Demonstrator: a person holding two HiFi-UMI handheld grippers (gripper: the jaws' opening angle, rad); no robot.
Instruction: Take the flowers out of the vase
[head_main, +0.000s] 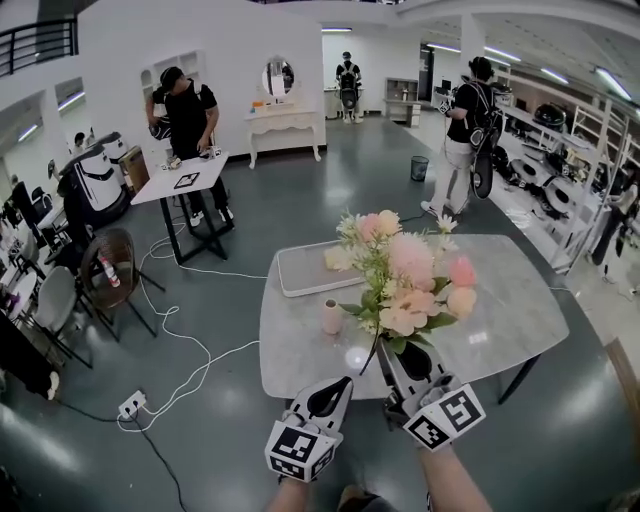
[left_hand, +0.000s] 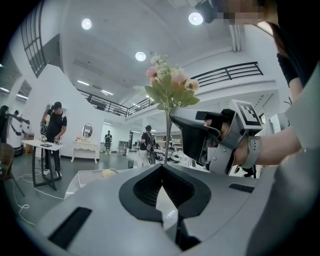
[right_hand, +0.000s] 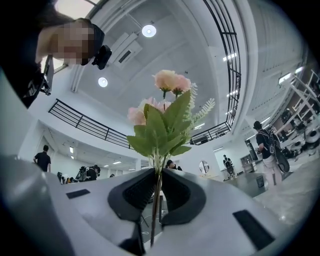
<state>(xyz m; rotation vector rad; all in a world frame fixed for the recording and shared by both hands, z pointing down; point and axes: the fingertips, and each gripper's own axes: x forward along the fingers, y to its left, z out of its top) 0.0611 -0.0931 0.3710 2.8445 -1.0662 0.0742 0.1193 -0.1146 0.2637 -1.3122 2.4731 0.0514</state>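
1 upturned hand-held gripper (right_hand: 159, 172) on flowers (right_hand: 167, 107)

Vase (head_main: 332, 316) and tray (head_main: 303, 272) occupy the table's (head_main: 500, 310) left half; open room at right.

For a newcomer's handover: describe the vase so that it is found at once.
Find the grey table mid-hall. On its left half, in front of the white tray, stands the vase: small, pale pink, upright, left of the bouquet, the table's only pot-like thing.
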